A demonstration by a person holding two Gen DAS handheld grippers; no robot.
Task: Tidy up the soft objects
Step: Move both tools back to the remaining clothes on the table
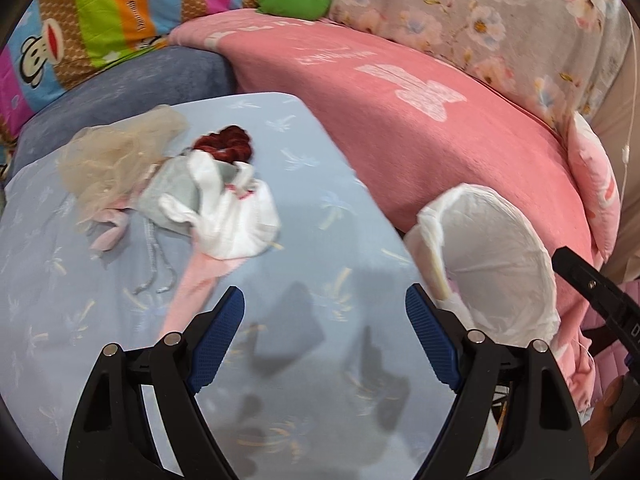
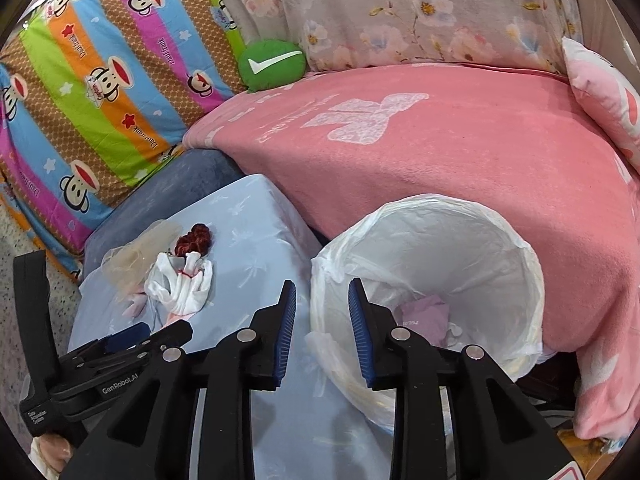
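A small heap of soft things lies on the light-blue cloth [image 1: 328, 184]: a beige mesh piece [image 1: 116, 156], a grey sock [image 1: 172, 188], a white sock [image 1: 236, 216], a dark red scrunchie [image 1: 226, 146] and a pink sock [image 1: 196, 284]. My left gripper [image 1: 325, 292] hangs open over bare cloth, short of the heap. To its right stands a white bag-lined bin [image 1: 500, 264]. In the right wrist view my right gripper [image 2: 322, 284] hovers at the bin's [image 2: 460, 248] left rim, its jaws a little apart and empty. A pale purple cloth [image 2: 424, 314] lies inside the bin. The heap [image 2: 180, 284] is to the left.
A pink blanket [image 2: 440, 168] covers the sofa seat behind the bin. A green tick-marked cushion [image 2: 272, 65], a striped monkey-print pillow [image 2: 104, 92], a floral cushion [image 2: 400, 12] and a grey-blue cushion [image 1: 132, 92] lie beyond. A pink-white pillow [image 2: 604, 92] is at right.
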